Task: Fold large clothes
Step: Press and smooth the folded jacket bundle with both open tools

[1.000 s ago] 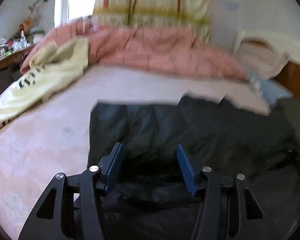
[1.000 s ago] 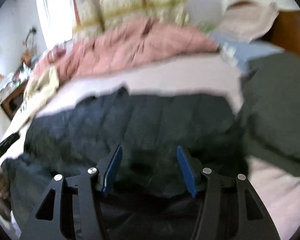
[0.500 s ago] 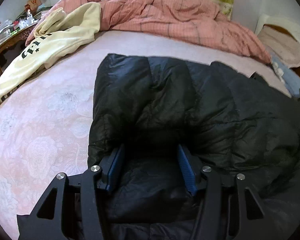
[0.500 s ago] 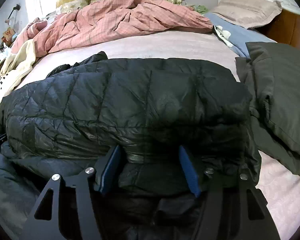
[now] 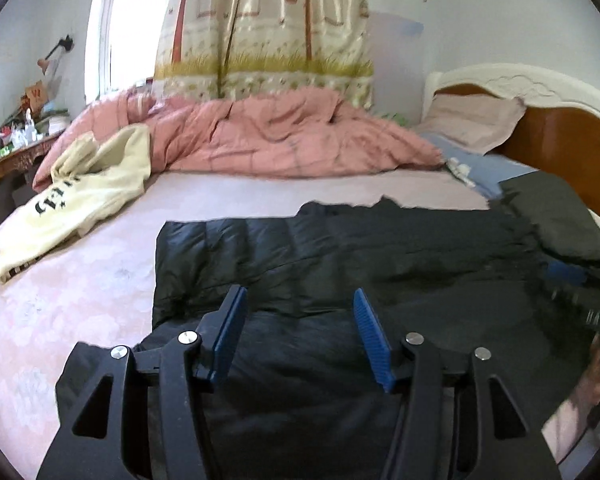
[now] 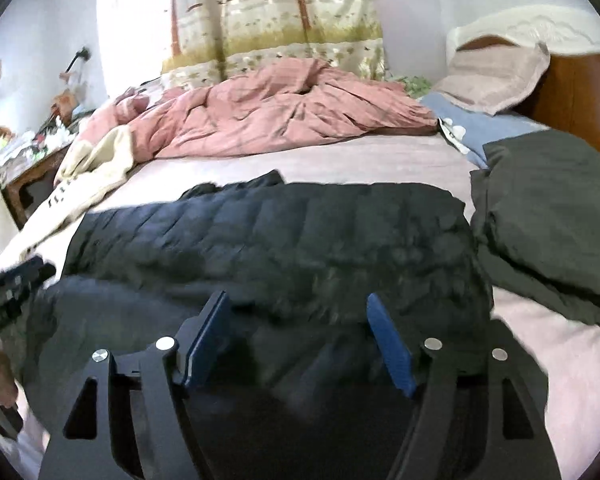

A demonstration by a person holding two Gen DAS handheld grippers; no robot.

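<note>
A black quilted jacket (image 5: 340,248) (image 6: 300,224) lies folded over on the pink bed sheet (image 5: 60,288). My left gripper (image 5: 299,292) hovers over its near left part. Its jaws stand apart and are opening a little, and the blue pads press on nothing. My right gripper (image 6: 297,298) hangs over the near right part. Its jaws are opening wide, with only the jacket's surface below them. Each gripper shows at the edge of the other's view: the right gripper (image 5: 572,280) and the left gripper (image 6: 12,288).
A dark folded garment (image 6: 552,208) lies right of the jacket. A cream sweatshirt (image 5: 80,192) lies at the far left, and a crumpled pink quilt (image 5: 280,136) runs along the back. A pillow (image 5: 472,120) leans on the wooden headboard (image 5: 560,140). A cluttered side table (image 5: 8,156) stands at the left.
Both grippers have lifted and drawn back from the jacket, so the views tilt up toward the curtain. The right jaws have widened. The jacket stays folded on the bed.
</note>
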